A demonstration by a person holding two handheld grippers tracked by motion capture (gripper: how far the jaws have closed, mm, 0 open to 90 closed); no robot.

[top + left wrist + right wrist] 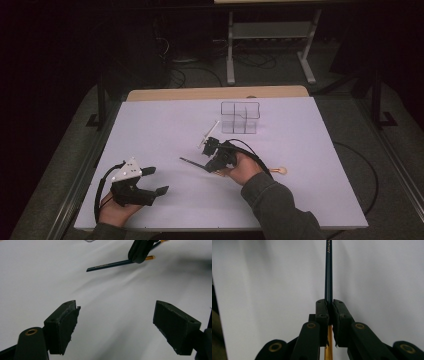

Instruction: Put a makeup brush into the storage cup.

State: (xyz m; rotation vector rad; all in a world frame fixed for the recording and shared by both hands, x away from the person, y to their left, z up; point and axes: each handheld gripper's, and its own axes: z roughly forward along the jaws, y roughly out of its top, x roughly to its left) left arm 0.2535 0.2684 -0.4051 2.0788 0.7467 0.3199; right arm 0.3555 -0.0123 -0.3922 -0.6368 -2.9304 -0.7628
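Observation:
My right gripper is shut on a dark blue pencil with a gold-coloured rear end, near the middle of the white table. In the right gripper view the jaws pinch the pencil, which points straight ahead over the table. My left gripper rests near the front left, open, with nothing between its fingers. The left gripper view shows its own two pads wide apart, and farther off the right gripper holding the pencil.
A clear plastic organiser with compartments stands at the back centre. A thin white stick lies just left of it. A small orange and white object lies right of the right hand. Cables trail from both grippers.

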